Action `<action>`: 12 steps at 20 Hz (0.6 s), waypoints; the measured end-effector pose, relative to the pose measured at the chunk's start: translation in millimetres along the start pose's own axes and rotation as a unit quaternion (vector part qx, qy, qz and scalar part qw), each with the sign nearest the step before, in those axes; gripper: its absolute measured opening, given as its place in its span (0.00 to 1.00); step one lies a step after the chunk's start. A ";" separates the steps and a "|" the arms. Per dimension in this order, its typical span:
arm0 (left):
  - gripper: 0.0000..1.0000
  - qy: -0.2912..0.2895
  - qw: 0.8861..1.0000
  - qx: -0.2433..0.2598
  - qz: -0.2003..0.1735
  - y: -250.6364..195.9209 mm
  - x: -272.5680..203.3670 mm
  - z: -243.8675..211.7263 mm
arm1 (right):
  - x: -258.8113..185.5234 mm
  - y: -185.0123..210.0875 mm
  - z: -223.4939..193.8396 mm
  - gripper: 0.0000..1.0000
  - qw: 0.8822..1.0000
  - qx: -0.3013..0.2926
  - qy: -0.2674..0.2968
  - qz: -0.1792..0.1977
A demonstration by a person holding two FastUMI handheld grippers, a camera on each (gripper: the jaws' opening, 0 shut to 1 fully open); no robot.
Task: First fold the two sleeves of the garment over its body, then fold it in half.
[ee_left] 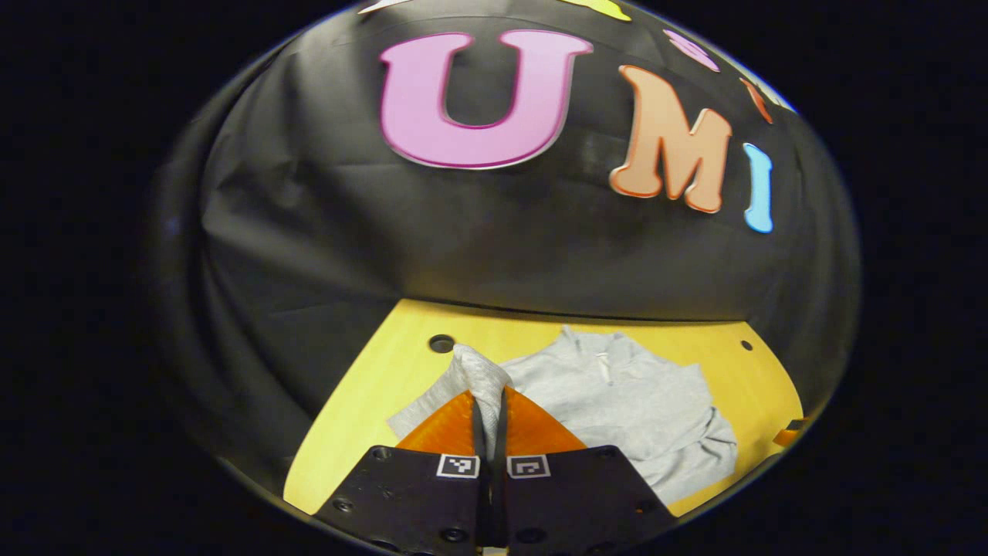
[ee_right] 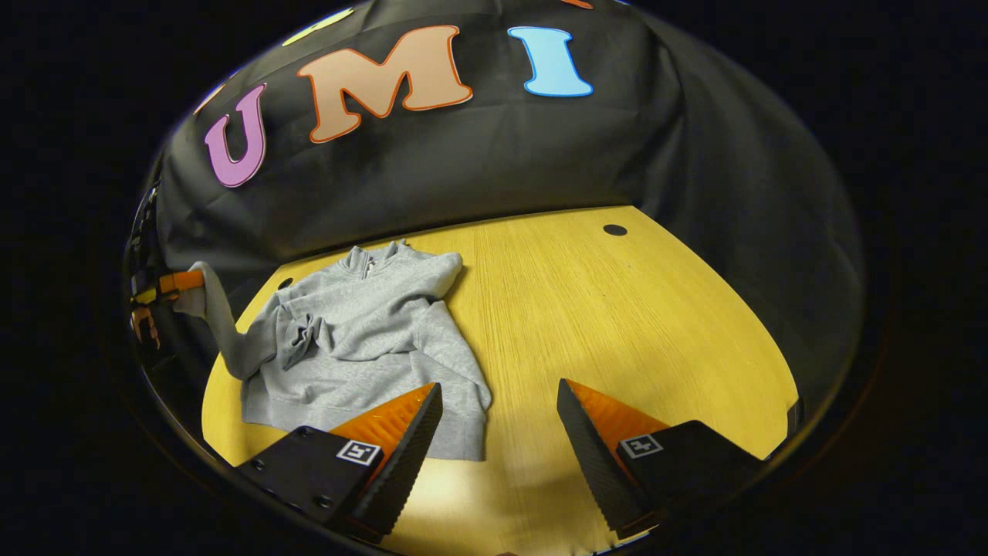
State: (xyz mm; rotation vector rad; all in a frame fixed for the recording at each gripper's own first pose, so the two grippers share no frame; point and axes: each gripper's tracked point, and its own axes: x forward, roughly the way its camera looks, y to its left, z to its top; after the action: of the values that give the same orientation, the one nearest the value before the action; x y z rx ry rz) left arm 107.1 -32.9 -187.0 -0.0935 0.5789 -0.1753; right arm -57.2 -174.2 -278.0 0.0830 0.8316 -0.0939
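Yellow wooden table [ee_right: 617, 309], grey zip-neck sweatshirt [ee_right: 363, 340] lying on its left part. Your left gripper [ee_left: 489, 401] clamped on sleeve cuff [ee_left: 478, 371], lifted, likely to fold across body. Your right gripper [ee_right: 498, 417] fingers apart, hovering near hem, holding nothing.

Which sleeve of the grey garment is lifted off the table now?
The sleeve pinched in the left tongs is lifted and stretched sideways. The other sleeve lies flat along the garment's side, near the open right tongs.
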 end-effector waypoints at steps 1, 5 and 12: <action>0.00 -0.002 1.000 0.012 -0.023 -27.8 5.1 5.7 | -3.5 -5.5 -1.6 0.96 1.000 0.004 0.000 -0.004; 0.00 -0.003 0.996 0.041 -0.075 -97.0 21.7 14.3 | -14.7 -19.7 -12.0 0.96 1.000 0.018 0.002 -0.008; 0.00 0.021 0.990 0.062 -0.128 -178.3 49.0 -3.5 | -31.8 -48.2 -26.3 0.96 0.999 0.033 0.003 -0.030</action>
State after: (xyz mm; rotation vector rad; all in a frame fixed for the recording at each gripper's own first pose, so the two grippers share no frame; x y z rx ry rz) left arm 120.7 -217.4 -191.8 -0.0422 0.5948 -0.4630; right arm -103.3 -217.6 -273.9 0.1206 0.8365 -0.1778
